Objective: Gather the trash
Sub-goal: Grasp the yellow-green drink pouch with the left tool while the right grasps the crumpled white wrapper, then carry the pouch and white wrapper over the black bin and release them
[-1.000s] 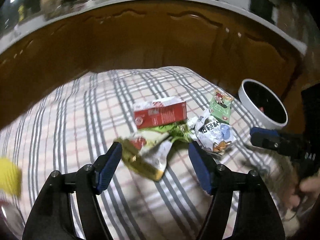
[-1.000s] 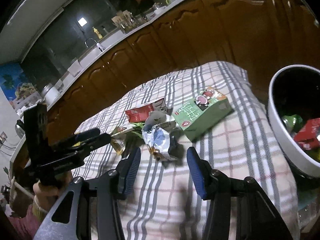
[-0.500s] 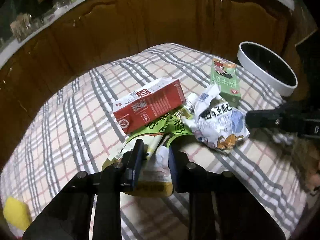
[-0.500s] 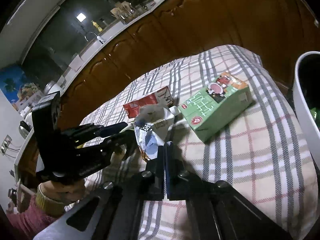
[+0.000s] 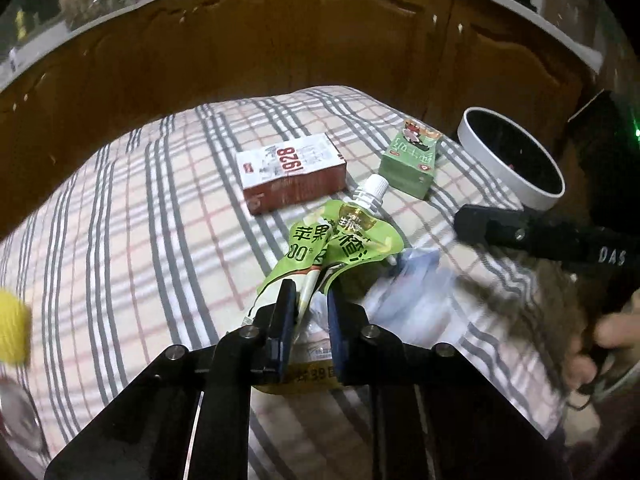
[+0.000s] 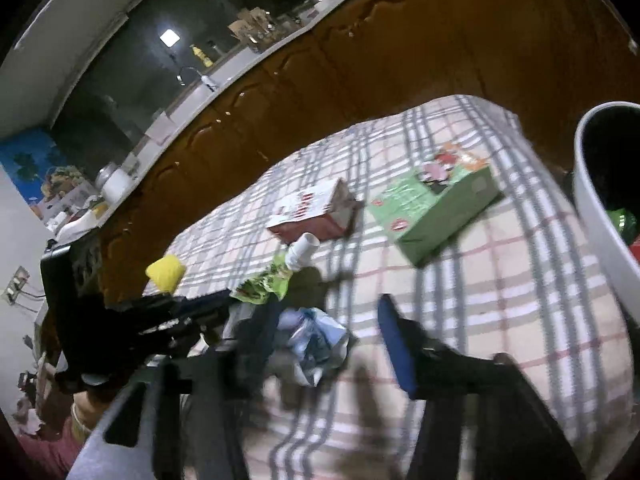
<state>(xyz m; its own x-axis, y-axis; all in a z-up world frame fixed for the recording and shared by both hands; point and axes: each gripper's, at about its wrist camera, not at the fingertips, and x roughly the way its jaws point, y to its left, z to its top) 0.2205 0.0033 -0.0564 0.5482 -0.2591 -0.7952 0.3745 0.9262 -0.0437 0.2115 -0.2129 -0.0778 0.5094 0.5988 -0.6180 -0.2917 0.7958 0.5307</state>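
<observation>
My left gripper (image 5: pixel 308 312) is shut on a green spouted drink pouch (image 5: pixel 340 240), holding its lower end over the plaid cloth; the pouch also shows in the right wrist view (image 6: pixel 268 284). My right gripper (image 6: pixel 328 328) is open, with a crumpled blue-white wrapper (image 6: pixel 316 340) lying loose between its fingers; the wrapper is blurred in the left view (image 5: pixel 416 280). A red-white carton (image 5: pixel 292 178) and a green carton (image 5: pixel 412 160) lie further back.
A white bin (image 5: pixel 512 160) with trash inside stands at the right edge of the plaid-covered table (image 5: pixel 140 220); it also shows in the right wrist view (image 6: pixel 600 208). Brown cabinets (image 5: pixel 280 48) run behind. A yellow object (image 5: pixel 12 328) sits at the far left.
My left gripper stays shut on the green pouch and has drawn it back. My right gripper was shut on the crumpled wrapper and has opened, leaving the wrapper between its fingers.
</observation>
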